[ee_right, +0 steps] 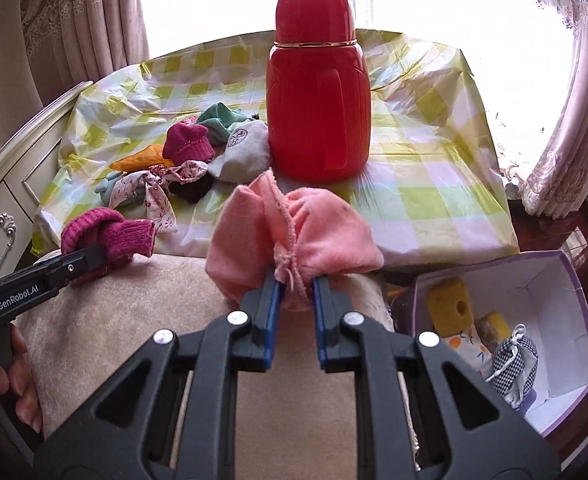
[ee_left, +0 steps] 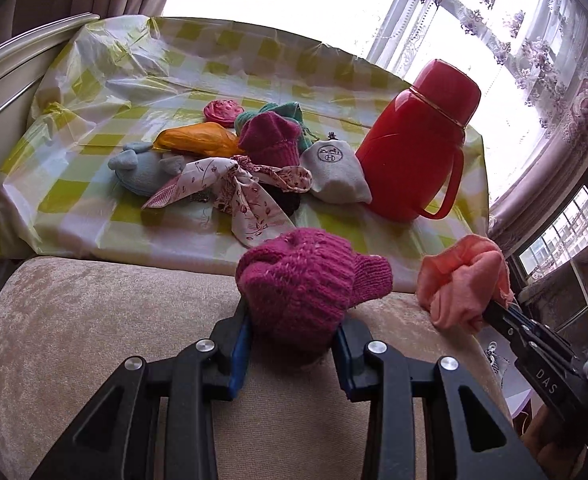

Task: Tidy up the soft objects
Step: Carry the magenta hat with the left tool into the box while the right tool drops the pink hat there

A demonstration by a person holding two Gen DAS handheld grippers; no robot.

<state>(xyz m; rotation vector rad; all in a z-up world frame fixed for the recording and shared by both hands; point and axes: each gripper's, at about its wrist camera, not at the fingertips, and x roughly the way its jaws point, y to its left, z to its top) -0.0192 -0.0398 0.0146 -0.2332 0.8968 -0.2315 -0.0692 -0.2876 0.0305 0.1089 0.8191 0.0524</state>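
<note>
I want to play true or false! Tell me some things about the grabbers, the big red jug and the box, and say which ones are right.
1. The left gripper holds a magenta knitted sock. True.
2. The right gripper is empty. False: it is shut on a pink fleece cloth.
3. The red thermos lies on its side. False: it stands upright on the checked tablecloth.
4. A yellow sponge with a hole sits in the purple box. True.
5. The beige pouch is in the box. False: it lies on the tablecloth beside the thermos.
</note>
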